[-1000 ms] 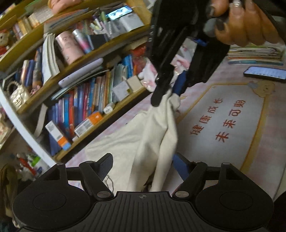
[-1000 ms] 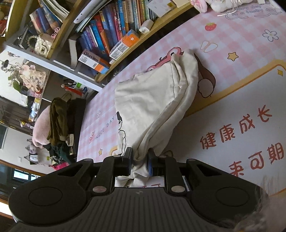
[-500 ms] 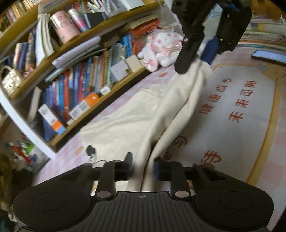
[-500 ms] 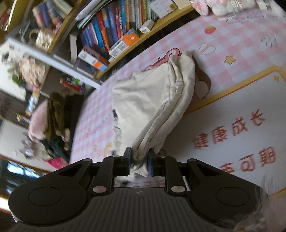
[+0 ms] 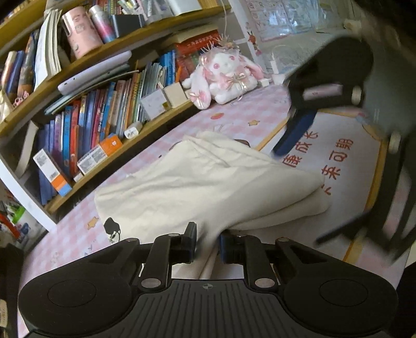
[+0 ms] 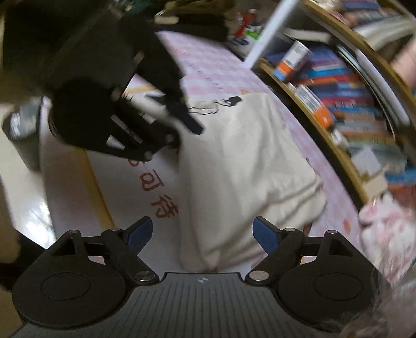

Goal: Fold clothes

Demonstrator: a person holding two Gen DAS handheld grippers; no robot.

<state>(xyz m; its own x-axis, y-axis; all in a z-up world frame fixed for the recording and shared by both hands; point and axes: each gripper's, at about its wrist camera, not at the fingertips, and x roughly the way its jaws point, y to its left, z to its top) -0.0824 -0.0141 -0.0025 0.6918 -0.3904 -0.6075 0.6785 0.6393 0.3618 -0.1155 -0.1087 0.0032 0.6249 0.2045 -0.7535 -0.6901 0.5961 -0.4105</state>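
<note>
A cream garment [image 5: 208, 182] lies folded over on the pink checked mat [image 5: 234, 117]; it also shows in the right wrist view [image 6: 241, 176]. My left gripper [image 5: 207, 243] is shut on the garment's near edge, low over the mat. In the right wrist view the left gripper [image 6: 182, 124] appears as a dark blurred shape at the garment's far left corner. My right gripper [image 6: 202, 231] is open and empty above the garment's near end. It shows blurred at the right of the left wrist view [image 5: 293, 137], with one blue pad beside the cloth.
A bookshelf [image 5: 104, 111] full of books runs along the mat's far side. A pink plush rabbit [image 5: 226, 78] sits by it. The mat has a white panel with red characters [image 5: 335, 161]. A dark pile of things [image 6: 197, 23] lies past the mat's end.
My right gripper has let go of the garment, opened and swung round. The garment has dropped onto the mat, folded over. My left gripper has stayed shut on its edge since half a second ago.
</note>
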